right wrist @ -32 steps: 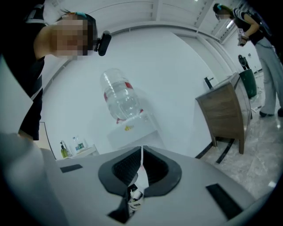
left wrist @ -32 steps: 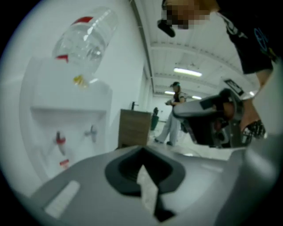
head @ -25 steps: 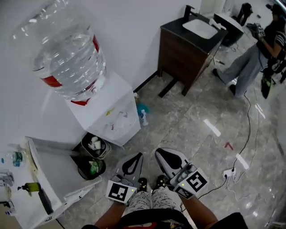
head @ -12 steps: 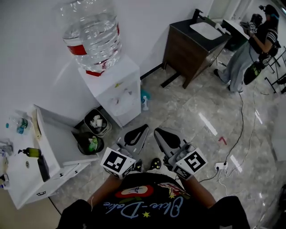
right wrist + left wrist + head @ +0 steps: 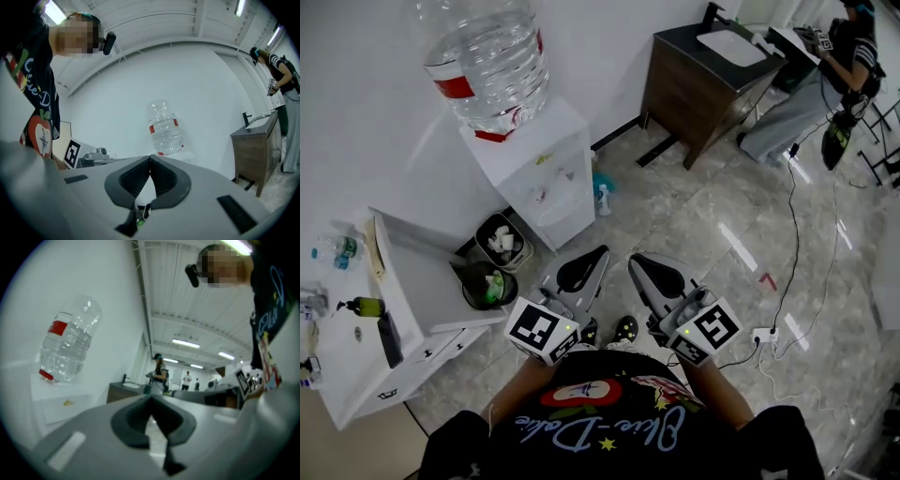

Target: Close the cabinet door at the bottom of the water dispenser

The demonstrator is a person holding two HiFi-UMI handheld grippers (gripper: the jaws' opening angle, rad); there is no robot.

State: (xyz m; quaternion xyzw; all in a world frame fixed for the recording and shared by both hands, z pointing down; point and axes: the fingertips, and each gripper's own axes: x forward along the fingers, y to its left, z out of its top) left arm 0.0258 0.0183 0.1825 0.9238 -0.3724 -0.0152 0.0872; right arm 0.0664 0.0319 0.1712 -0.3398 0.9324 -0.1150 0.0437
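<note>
The white water dispenser (image 5: 546,169) stands against the wall with a large clear bottle (image 5: 486,54) upside down on top. From this steep angle its bottom cabinet door is not visible. My left gripper (image 5: 602,251) and right gripper (image 5: 634,259) are held side by side close to my body, about a step from the dispenser's front, both pointing toward it. Both are shut with nothing between the jaws. The bottle (image 5: 68,348) shows at the left of the left gripper view, beyond the left gripper (image 5: 151,398). It also stands straight ahead as the bottle (image 5: 164,126) above the right gripper (image 5: 150,157).
Two small waste bins (image 5: 499,244) (image 5: 485,284) sit left of the dispenser beside a white shelf unit (image 5: 403,309). A blue spray bottle (image 5: 602,199) stands at its right. A brown sink vanity (image 5: 703,70), a person (image 5: 811,89) and a floor cable with a power strip (image 5: 762,335) lie further right.
The head view has pulled back and risen, so the dispenser looks smaller and my shirt now fills the bottom. Both grippers stay shut and side by side.
</note>
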